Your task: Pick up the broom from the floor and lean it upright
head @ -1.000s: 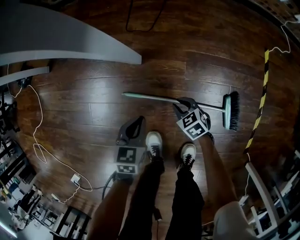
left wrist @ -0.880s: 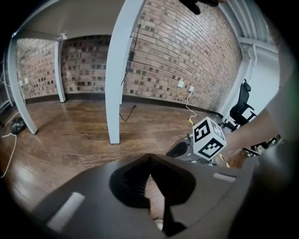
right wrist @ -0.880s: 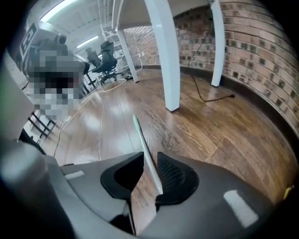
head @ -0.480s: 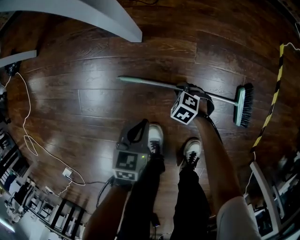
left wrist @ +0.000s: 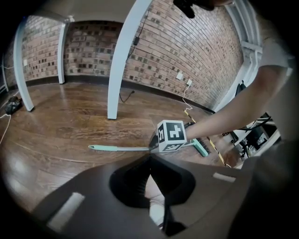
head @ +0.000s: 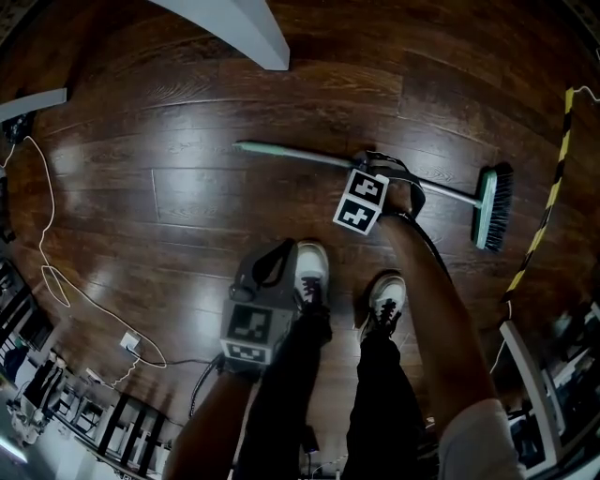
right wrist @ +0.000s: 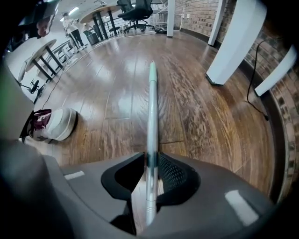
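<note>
The broom [head: 309, 159] lies flat on the wooden floor, its teal brush head [head: 492, 206] at the right. My right gripper [head: 375, 169] points down over the middle of the handle. In the right gripper view the handle [right wrist: 152, 102] runs between the jaws of the right gripper [right wrist: 150, 159]. Those jaws are opening, and floor shows between the left one and the handle. My left gripper [head: 279, 248] hangs above the left shoe, away from the broom. Seen from its own camera, the left gripper [left wrist: 149, 158] has its tips together on nothing, and the broom [left wrist: 119, 148] lies beyond.
A person's two shoes [head: 309, 267] stand just below the handle. A white column base [head: 246, 26] is at the top and a white cable [head: 52, 272] loops at the left. Yellow-black tape [head: 546, 211] and a white frame [head: 525, 375] are at the right.
The right gripper has sunk onto the handle and rolled, so its marker cube faces another way. The left gripper has dropped a little towards the shoe.
</note>
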{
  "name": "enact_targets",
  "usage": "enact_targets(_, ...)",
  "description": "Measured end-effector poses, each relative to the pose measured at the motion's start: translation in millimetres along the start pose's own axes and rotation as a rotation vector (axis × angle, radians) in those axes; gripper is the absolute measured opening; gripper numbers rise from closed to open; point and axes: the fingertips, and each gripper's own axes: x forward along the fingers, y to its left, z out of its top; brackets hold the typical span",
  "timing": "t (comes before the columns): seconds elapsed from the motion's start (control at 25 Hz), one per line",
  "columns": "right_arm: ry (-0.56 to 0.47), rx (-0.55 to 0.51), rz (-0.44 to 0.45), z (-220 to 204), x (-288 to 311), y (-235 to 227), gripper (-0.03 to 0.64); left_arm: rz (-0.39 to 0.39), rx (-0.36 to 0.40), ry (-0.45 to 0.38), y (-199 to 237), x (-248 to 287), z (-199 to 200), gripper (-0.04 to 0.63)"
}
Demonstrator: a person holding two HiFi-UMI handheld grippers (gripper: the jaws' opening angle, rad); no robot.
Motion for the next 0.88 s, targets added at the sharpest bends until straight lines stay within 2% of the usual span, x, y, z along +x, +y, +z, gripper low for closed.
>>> enact_targets(0.44,-0.002,0.006,-0.035,-2.1,6.5,0.3,0.081,-0.002,-0.005,0.030,0.5,-8.0,-6.1,0.002)
enact_targets(0.56,-0.038,0.015,-0.068,-2.0,-15.9,-1.2,0.083,0.015,-0.016,0.018,3.0,-14.2,3.4,0.002)
enact_targets(0.68,-0.098,0.041,-0.137,-1.2,-54.6,-12.3,0.083,0.013,-0.007,-0.008,1.5,-25.3,24.1,0.000)
enact_targets(0.8,-0.141,0.090,-0.236,-9.6,-118.7,-38.5,0.081,-0.026,0.077,-0.036,-8.6,-42.5,56.8,0.002)
enact_targets(0.88,-0.178,0.138,-0.295,-16.7,-180.5,-49.6,0.083,-0.065,0.194,-0.053,-22.9,-67.1,86.1,0.002)
